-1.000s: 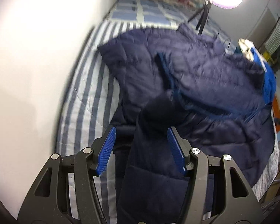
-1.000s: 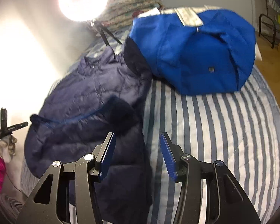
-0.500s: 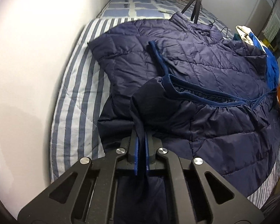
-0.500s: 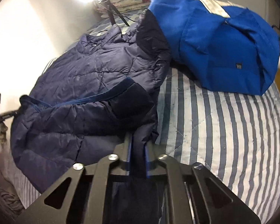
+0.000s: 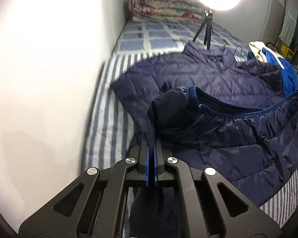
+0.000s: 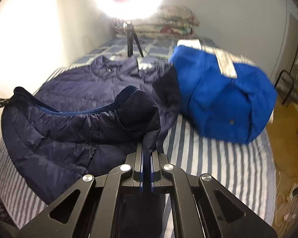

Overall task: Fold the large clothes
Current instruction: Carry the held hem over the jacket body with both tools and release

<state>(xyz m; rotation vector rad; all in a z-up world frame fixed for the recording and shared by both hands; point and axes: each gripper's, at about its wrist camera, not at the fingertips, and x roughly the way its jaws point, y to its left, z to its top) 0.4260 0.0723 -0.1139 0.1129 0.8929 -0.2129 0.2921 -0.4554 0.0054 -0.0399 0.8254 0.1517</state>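
Note:
A navy quilted puffer jacket [image 5: 218,79] lies spread on the striped bed [image 5: 109,119]; it also shows in the right wrist view [image 6: 69,130]. Its near hem is lifted off the bed. My left gripper [image 5: 151,138] is shut on the hem's left corner. My right gripper [image 6: 147,148] is shut on the hem's right corner. The hem hangs slack between the two grippers, with its blue inner trim [image 5: 228,113] showing. The fabric below each gripper hangs down out of sight.
A bright blue jacket [image 6: 224,99] lies heaped on the bed to the right, touching the navy jacket. A ring light on a tripod [image 5: 207,27] stands behind the jacket. A folded floral quilt [image 5: 164,8] lies at the bed's head. A white wall [image 5: 49,59] runs along the left.
Both grippers were open a second ago, closed on the jacket's hem corners, and have since lifted the hem up off the bed.

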